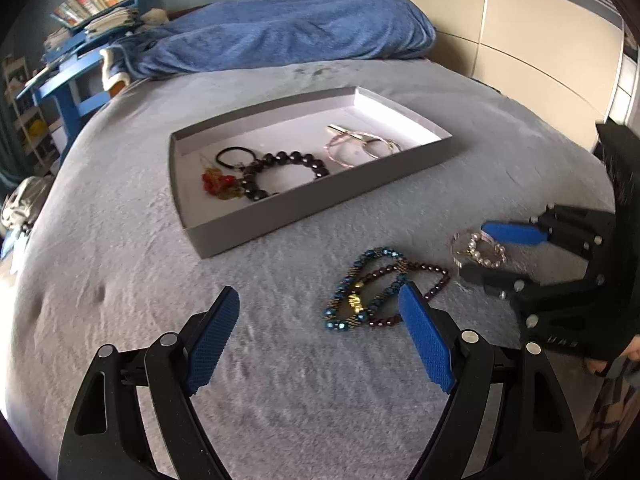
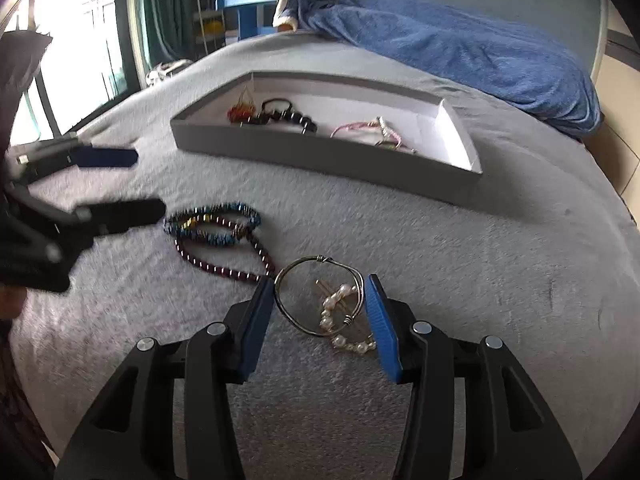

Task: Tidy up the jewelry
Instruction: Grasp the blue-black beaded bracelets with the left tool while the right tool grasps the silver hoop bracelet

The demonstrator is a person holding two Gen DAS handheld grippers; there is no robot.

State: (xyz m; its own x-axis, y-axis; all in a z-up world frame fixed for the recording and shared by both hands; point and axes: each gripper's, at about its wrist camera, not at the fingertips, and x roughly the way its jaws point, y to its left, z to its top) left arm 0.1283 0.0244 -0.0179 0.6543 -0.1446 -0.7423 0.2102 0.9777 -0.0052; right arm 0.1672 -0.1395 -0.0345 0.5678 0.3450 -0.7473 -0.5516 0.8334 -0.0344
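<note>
A grey tray on the bed holds a black bead bracelet, a red-orange piece and pink bangles. On the blanket lie a blue beaded bracelet over a dark purple bead string. My left gripper is open just before them. My right gripper is open, its fingers either side of a silver wire bangle and a pearl piece.
A blue towel-covered pillow lies behind the tray. A blue shelf unit with books stands off the bed's far left. Cream wardrobe doors are to the right. A window is on the left of the right wrist view.
</note>
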